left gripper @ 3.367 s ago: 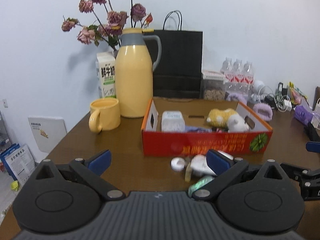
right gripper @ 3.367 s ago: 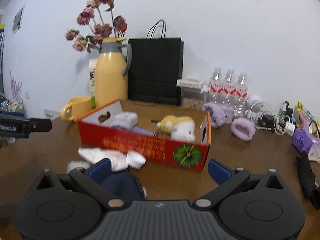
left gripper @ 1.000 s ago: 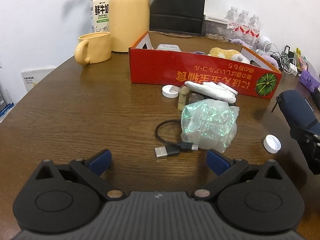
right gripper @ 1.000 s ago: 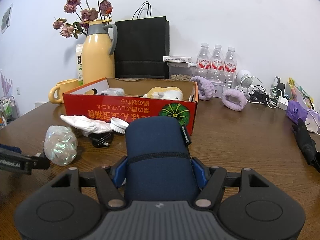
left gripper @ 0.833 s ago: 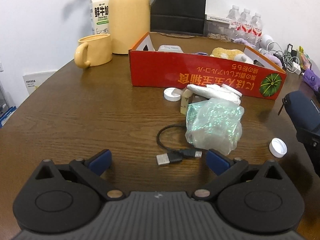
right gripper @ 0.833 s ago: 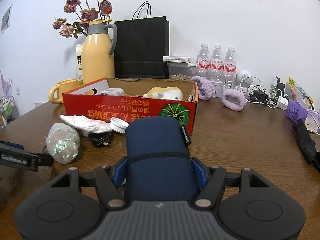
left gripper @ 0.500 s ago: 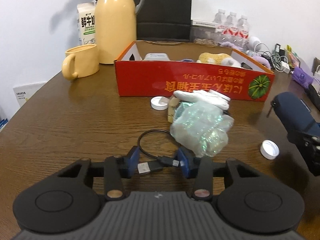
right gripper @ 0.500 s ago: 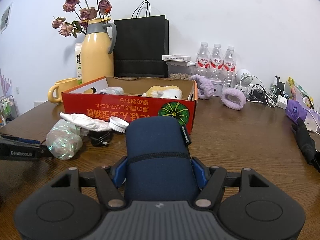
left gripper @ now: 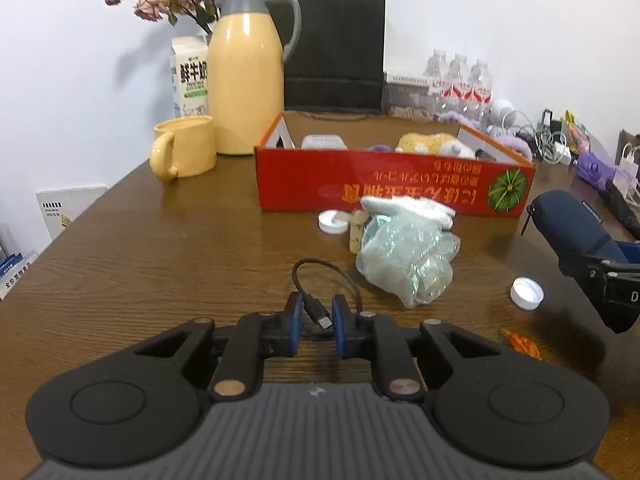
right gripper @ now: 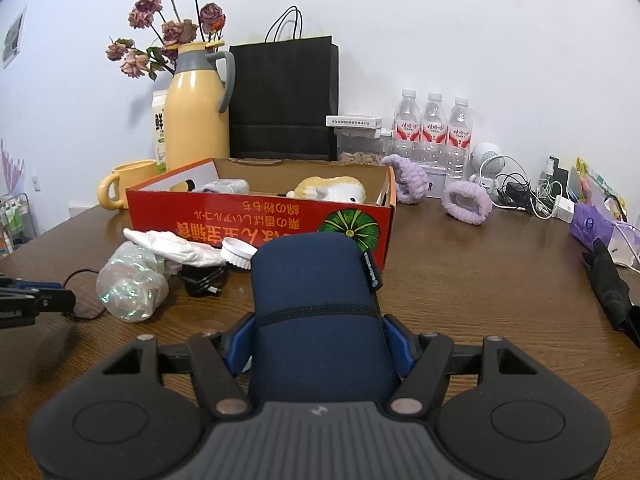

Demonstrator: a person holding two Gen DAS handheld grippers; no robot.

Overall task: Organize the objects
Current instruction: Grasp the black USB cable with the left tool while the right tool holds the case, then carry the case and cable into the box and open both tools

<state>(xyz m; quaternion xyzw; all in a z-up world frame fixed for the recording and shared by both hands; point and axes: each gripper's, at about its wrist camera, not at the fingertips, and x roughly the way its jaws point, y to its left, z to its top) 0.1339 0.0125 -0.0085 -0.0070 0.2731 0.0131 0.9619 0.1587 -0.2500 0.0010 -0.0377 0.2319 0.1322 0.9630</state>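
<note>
Both grippers hold: left gripper (left gripper: 316, 318) cable (left gripper: 320, 314), right gripper (right gripper: 318, 346) pouch (right gripper: 320, 304)

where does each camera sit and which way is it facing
Left wrist: on the left hand-held gripper, looking forward and down across the wooden table at the red cardboard box; its fingers pinch a black USB cable.
Right wrist: on the right hand-held gripper, facing the same box; its fingers clamp a navy pouch.
Shared: box, iridescent plastic bag, yellow thermos, and each view catches the other gripper.
</note>
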